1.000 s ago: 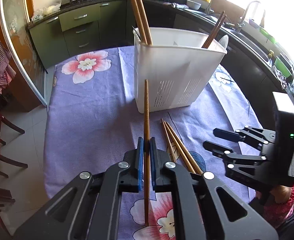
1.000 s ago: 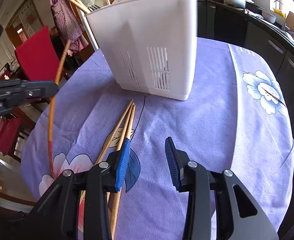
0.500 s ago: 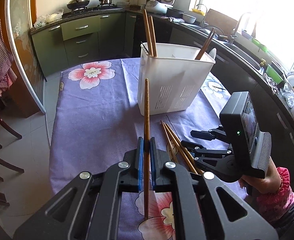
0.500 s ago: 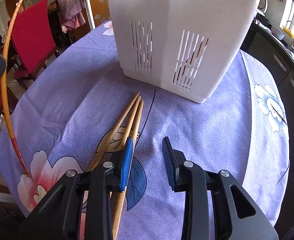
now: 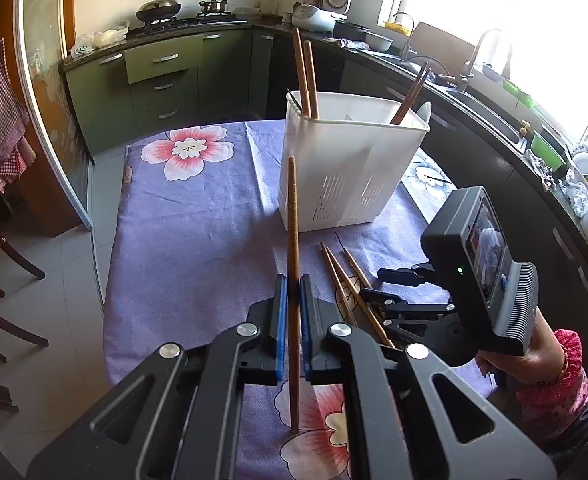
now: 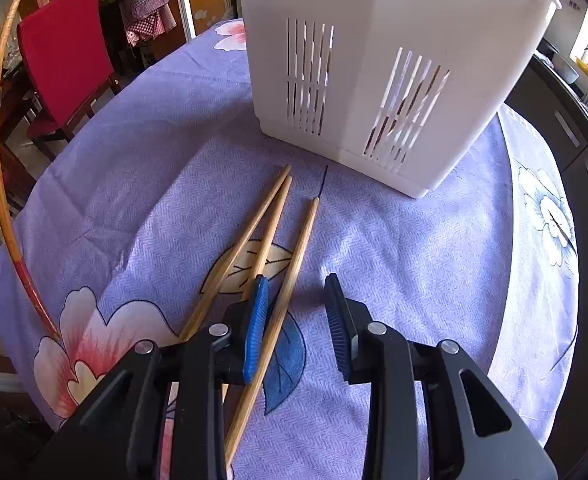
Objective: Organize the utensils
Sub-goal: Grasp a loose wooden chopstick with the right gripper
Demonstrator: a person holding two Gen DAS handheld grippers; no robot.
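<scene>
Left tongs (image 5: 292, 312) are clamping a single brown wooden chopstick (image 5: 292, 216) upright above the purple floral-clothed bench (image 5: 197, 232). Right tongs (image 6: 296, 320) are hanging open over three loose wooden chopsticks (image 6: 281, 280) lying before the white slotted plastic utensil holder (image 6: 378, 60).

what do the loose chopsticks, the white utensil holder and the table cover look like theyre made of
Loose chopsticks: probably wood or bamboo, with a pale tan, matte surface.
White utensil holder: likely moulded plastic, smooth and uniformly white, with cut drain slots.
Table cover: woven fabric, with a visible herringbone texture, soft creases and a printed flower pattern on purple.
</scene>
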